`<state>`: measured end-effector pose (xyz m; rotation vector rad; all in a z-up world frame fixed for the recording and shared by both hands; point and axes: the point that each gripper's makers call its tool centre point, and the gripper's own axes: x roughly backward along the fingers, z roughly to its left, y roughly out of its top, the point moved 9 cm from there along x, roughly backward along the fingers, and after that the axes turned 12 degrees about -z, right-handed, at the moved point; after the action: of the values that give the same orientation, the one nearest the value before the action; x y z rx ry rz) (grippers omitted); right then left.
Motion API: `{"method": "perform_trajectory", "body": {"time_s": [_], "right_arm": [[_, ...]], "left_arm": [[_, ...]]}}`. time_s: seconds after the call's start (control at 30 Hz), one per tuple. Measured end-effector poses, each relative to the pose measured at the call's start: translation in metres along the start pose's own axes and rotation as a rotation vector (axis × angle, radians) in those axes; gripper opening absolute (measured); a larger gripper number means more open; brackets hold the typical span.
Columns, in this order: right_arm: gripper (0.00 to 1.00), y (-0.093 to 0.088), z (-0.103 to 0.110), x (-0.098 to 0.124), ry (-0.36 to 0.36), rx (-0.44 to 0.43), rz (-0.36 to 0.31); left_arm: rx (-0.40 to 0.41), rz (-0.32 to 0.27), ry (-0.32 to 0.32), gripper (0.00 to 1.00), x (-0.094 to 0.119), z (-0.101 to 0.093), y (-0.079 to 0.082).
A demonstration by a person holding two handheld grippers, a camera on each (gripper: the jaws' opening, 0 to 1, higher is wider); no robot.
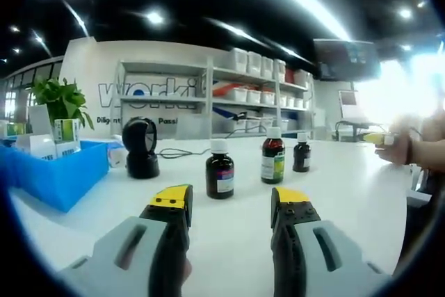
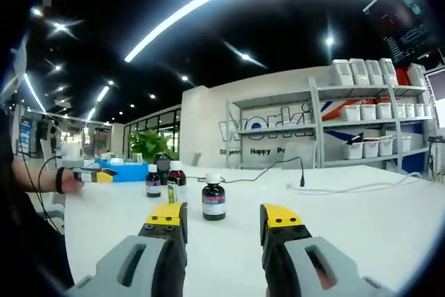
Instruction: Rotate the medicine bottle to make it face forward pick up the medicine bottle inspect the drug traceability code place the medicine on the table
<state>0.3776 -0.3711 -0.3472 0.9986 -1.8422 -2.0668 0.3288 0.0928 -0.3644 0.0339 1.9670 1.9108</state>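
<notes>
Medicine bottle [image 1: 220, 176] stands upright on the white table [image 1: 348, 193], just ahead of the left tongs [image 1: 230, 204] and a little toward their left jaw. Both jaws are spread apart and hold nothing. In the right gripper view a bottle [image 2: 213, 201] also stands in front of the right tongs [image 2: 222, 218], between the lines of their two jaws, which are open and empty too.

It is a small dark brown bottle with a white cap and a paper label. It looks like glass with liquid inside, so I judge it stiff, smooth, somewhat slippery and breakable if it falls. The round body turns easily between flat jaws. A good hold is probably at the middle of the body, over the label, because the cap is narrow.

Farther from the left tongs stand a taller bottle [image 1: 272, 159] with a green label and a smaller one [image 1: 301, 154]. A black scanner stand [image 1: 141, 147] is ahead on the left, beside a blue bin [image 1: 66, 175]. Shelves [image 1: 236, 95] stand far behind.
</notes>
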Motion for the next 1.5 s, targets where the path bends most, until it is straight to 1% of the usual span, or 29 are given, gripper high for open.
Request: {"method": "perform_trajectory", "body": {"time_s": [0.03, 0.07, 0.13, 0.3, 0.47, 0.67, 1.07, 1.5], "right_arm": [[0.38, 0.0002, -0.0002, 0.0003, 0.001, -0.024, -0.007], [0.39, -0.0007, -0.0015, 0.0011, 0.002, -0.019, -0.002], [0.39, -0.0051, -0.0021, 0.003, 0.014, 0.027, 0.024], [0.39, -0.0027, 0.0049, 0.0038, 0.011, 0.051, 0.01], [0.39, -0.0034, 0.0033, 0.0033, 0.002, 0.065, 0.016], [0.38, -0.0029, 0.0015, 0.0034, -0.005, 0.05, 0.012], [0.38, -0.0045, 0.0, 0.0026, -0.008, 0.056, 0.019], [0.4, -0.0062, 0.0025, 0.0018, 0.007, 0.067, 0.034]], "left_arm": [[-0.001, -0.001, -0.002, 0.36, -0.0001, -0.0002, -0.0001], [-0.005, -0.001, -0.005, 0.36, -0.0002, -0.0005, -0.0001], [-0.009, -0.001, -0.008, 0.36, 0.0, -0.0009, -0.0001], [-0.012, -0.005, -0.007, 0.36, 0.0005, -0.0002, 0.0], [-0.01, -0.011, -0.005, 0.36, 0.0008, 0.0006, 0.0004], [-0.009, -0.021, -0.006, 0.36, 0.0009, 0.0008, 0.0011], [-0.009, -0.022, -0.011, 0.36, 0.0007, 0.0005, 0.0011], [-0.007, -0.028, -0.014, 0.36, 0.001, 0.0, 0.0017]]}}
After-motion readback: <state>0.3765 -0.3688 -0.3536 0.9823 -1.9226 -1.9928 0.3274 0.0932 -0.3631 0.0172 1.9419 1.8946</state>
